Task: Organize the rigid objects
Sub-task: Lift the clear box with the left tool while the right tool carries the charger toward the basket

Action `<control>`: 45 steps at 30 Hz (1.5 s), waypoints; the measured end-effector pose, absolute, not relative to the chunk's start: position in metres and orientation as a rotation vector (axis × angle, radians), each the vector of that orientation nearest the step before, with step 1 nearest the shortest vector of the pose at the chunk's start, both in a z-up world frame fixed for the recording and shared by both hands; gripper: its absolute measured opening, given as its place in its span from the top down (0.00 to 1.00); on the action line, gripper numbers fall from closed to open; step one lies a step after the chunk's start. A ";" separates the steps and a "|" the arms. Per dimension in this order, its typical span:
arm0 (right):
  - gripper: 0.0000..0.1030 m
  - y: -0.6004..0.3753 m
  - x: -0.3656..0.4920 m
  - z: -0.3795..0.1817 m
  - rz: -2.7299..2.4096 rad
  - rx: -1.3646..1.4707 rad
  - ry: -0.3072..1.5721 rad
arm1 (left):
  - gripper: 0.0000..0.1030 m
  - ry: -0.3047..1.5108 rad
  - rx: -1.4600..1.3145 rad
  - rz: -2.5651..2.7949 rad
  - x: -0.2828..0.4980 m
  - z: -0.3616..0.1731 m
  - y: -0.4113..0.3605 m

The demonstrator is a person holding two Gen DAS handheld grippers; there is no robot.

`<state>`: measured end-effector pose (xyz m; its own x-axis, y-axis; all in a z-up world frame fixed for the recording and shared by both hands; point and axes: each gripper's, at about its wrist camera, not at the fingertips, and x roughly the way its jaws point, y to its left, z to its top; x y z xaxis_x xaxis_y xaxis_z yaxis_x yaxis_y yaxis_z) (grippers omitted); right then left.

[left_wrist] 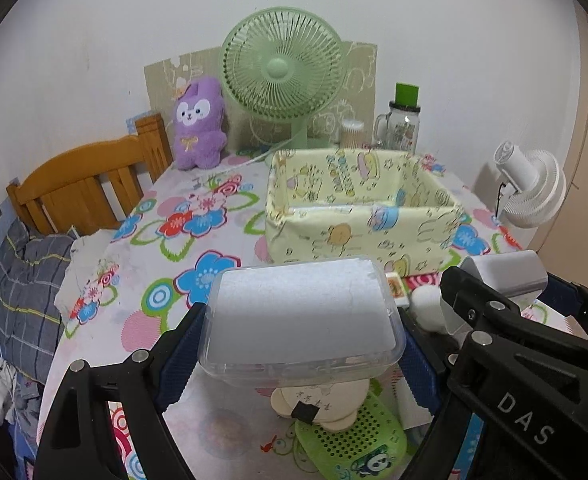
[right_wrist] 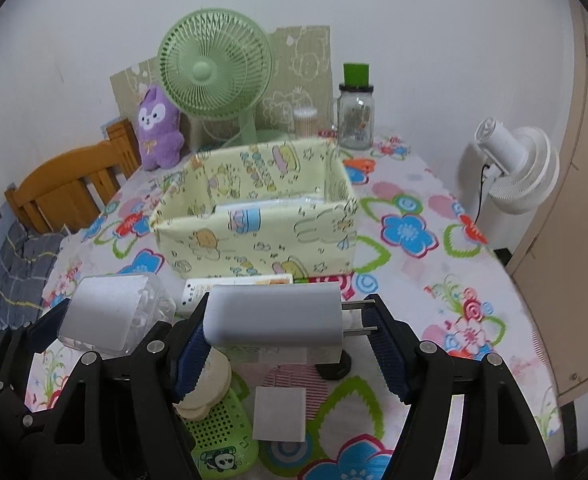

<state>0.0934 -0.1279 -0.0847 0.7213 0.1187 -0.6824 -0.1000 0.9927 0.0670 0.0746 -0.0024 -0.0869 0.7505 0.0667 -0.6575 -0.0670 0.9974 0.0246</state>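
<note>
My left gripper (left_wrist: 300, 356) is shut on a clear plastic box (left_wrist: 302, 316) with a white lining, its blue pads (left_wrist: 182, 356) pressing on the box's two short ends above the table. My right gripper (right_wrist: 290, 356) is shut on a white charger (right_wrist: 274, 316): one pad is on its rounded end and the other on its metal prongs. The same clear plastic box (right_wrist: 110, 312) shows at the left of the right wrist view, and the charger (left_wrist: 506, 276) at the right of the left wrist view. Just beyond both stands an open yellow cartoon-print storage box (left_wrist: 358, 236) (right_wrist: 254, 236) with something clear lying inside.
On the flowered tablecloth below the grippers lie a green perforated panda case (right_wrist: 218, 436), a cream bear-shaped item (left_wrist: 322, 400), a white square (right_wrist: 280, 414) and a card box (right_wrist: 238, 282). A green fan (left_wrist: 282, 68), purple plush (left_wrist: 200, 124) and glass jar (left_wrist: 402, 128) line the wall. A white fan (right_wrist: 518, 168) stands at the right.
</note>
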 end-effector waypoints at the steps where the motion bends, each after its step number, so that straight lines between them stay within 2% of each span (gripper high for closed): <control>1: 0.28 -0.129 0.092 -0.080 0.121 0.025 0.748 | 0.13 0.713 -0.002 0.071 0.074 -0.084 -0.003; 24: 0.28 -0.133 0.076 -0.017 0.152 0.033 0.622 | 0.14 0.602 0.009 0.053 0.063 -0.023 -0.015; 45: 0.28 -0.130 0.138 -0.017 0.143 0.029 0.628 | 0.13 0.620 -0.005 0.056 0.126 -0.024 -0.011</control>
<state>0.1383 -0.1301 -0.0171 0.7994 0.1423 -0.5837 -0.1244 0.9897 0.0709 0.1263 -0.0114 -0.0240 0.8124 0.0509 -0.5808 -0.0541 0.9985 0.0118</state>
